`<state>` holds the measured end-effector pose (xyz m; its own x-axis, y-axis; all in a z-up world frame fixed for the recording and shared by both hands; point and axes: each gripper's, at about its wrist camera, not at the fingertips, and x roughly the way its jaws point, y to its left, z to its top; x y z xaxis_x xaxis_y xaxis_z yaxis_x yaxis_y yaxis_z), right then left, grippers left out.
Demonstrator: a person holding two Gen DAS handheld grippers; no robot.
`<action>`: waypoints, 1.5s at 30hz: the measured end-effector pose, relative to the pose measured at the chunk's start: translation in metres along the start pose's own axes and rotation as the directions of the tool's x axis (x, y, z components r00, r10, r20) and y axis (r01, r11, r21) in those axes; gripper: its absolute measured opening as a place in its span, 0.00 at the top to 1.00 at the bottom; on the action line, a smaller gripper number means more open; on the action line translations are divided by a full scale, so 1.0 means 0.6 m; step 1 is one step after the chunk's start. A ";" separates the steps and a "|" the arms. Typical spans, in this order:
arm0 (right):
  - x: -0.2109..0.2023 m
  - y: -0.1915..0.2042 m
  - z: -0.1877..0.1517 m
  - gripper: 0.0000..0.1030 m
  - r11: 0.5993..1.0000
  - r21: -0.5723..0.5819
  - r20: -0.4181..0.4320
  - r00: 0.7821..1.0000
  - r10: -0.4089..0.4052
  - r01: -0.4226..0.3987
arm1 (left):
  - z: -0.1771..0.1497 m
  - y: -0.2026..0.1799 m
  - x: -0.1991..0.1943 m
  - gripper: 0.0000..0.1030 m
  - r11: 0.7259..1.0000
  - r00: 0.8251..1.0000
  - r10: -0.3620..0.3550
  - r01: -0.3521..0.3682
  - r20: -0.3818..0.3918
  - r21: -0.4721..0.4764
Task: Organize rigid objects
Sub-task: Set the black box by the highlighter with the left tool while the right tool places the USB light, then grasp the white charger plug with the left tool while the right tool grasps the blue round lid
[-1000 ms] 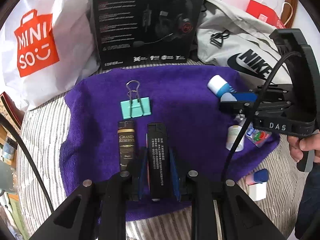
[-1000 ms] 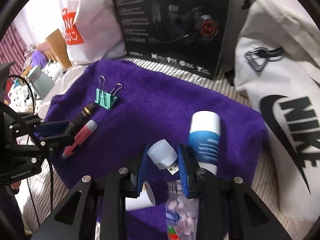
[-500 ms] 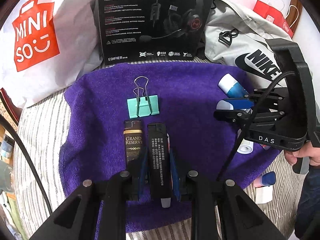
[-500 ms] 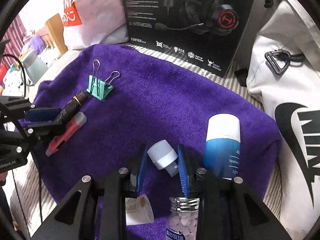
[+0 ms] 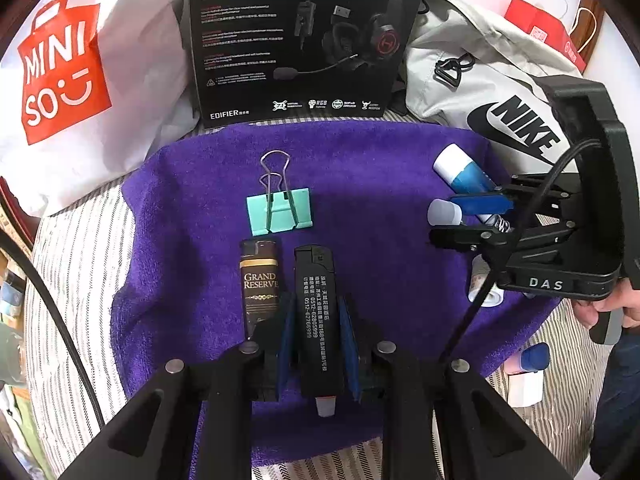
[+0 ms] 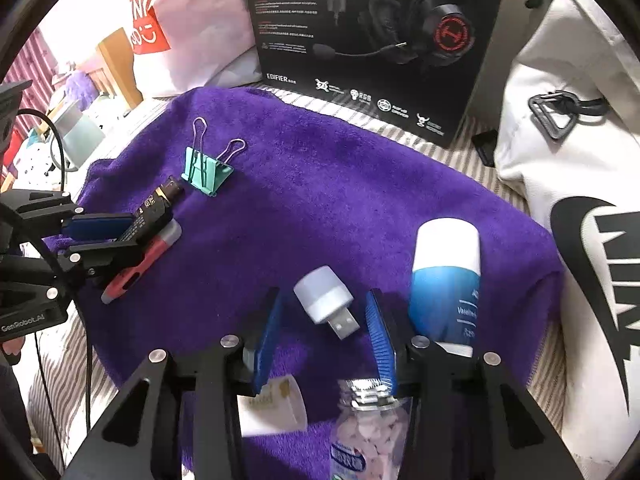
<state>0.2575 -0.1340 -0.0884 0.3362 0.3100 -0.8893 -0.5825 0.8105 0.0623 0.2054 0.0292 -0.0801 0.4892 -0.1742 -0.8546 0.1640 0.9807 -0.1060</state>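
Fuzzy purple towel point(image 5: 200, 280), slim black lighter point(image 5: 316, 320)

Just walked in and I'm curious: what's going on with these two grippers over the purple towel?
A person is sorting small items on a purple towel with two hand-held grippers. The left gripper is shut on a black lighter, beside a Grand Reserve lighter. The right gripper is open, its fingers either side of a small white USB light lying on the towel.
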 end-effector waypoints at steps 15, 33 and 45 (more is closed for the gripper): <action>-0.122 -0.011 -0.072 0.53 0.998 0.037 0.071 0.996 -0.046 0.044 | 0.025 -0.053 0.040 0.79 0.998 0.999 0.001 0.002 -0.037 0.070; -0.187 -0.018 -0.232 0.53 0.980 0.196 0.080 0.996 -0.041 0.024 | -0.013 -0.076 0.010 0.52 0.998 0.999 0.035 -0.033 -0.035 0.052; -0.219 -0.027 -0.332 0.53 0.949 0.315 0.076 0.996 -0.047 0.021 | -0.086 -0.187 -0.098 0.48 0.991 0.999 0.001 -0.007 0.047 0.135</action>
<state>0.0756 -0.2867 -0.0629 0.4182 0.3084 -0.8544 -0.3128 0.9320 0.1833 0.1138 -0.0660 -0.0442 0.5289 -0.1772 -0.8300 0.2743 0.9612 -0.0303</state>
